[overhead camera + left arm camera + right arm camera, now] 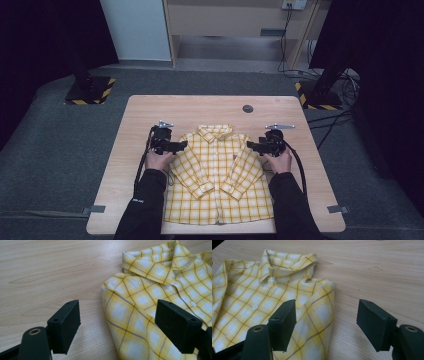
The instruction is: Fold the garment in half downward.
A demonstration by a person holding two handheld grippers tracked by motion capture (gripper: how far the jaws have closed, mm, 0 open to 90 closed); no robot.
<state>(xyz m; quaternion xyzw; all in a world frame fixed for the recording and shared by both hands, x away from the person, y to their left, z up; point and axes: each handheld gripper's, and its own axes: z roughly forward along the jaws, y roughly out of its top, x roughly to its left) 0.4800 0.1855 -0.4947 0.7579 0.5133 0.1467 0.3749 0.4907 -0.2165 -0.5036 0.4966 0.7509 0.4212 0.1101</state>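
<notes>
Both tongs spread: left gripper (117, 325) and right gripper (325, 325) straddle shirt (217, 170) shoulder edges, unpinched; shirt hem near table (150, 107) front edge, sides hidden by sleeves

Light wood tabletop (210, 107) on grey carpet (55, 150).
Behind it stand a wooden cabinet (225, 20), dark curtains (45, 35) and two stands with striped bases (90, 90).

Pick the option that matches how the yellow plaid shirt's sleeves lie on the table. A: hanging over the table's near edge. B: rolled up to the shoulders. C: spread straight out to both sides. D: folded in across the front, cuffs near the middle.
D: in the high view both sleeves of the yellow plaid shirt angle inward across its front, cuffs close together near the middle.
</notes>
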